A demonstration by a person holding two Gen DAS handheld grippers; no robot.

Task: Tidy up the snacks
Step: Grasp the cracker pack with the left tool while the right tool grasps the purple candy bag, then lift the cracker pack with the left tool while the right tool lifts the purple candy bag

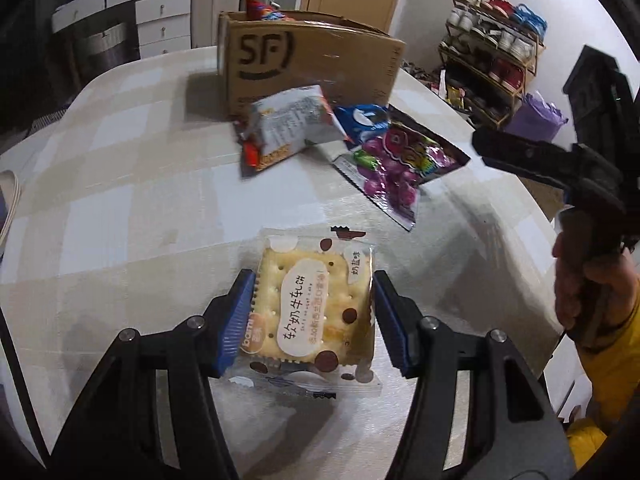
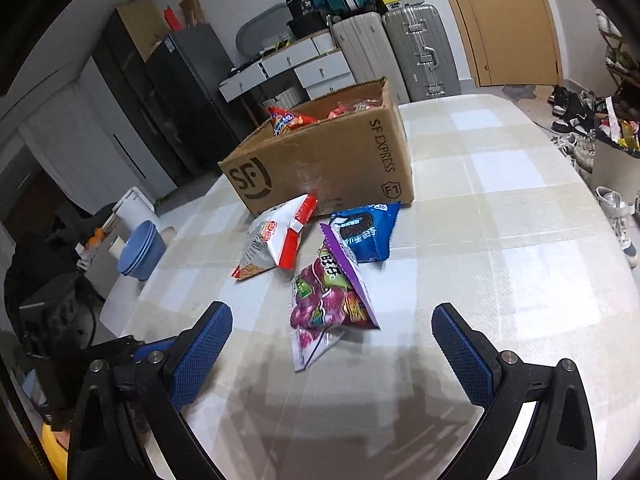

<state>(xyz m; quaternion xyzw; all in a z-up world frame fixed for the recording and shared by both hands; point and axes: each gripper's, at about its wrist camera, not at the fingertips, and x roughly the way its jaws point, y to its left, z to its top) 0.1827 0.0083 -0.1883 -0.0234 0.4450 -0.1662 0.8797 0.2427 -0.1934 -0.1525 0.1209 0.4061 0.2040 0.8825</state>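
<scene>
My left gripper [image 1: 312,280] is shut on a clear packet of square crackers [image 1: 312,308], its blue pads pressing both side edges just above the checked tablecloth. My right gripper [image 2: 332,312] stands wide open over the table, with a purple candy bag [image 2: 332,296] lying just beyond its fingertips and nothing between the pads. Behind that bag lie a blue cookie packet [image 2: 368,232] and a white-and-red snack bag [image 2: 276,240]. An open cardboard box [image 2: 328,156] marked SF stands further back with red snack bags inside. In the left wrist view the box [image 1: 312,60] is straight ahead.
The table [image 2: 500,240] has a rounded edge on the left and near sides. Stacked blue bowls [image 2: 142,248] sit off its left side. Suitcases [image 2: 420,52] and white drawers stand behind. A shoe rack [image 1: 492,60] is at the right; a hand in a yellow sleeve [image 1: 592,292] holds the right gripper.
</scene>
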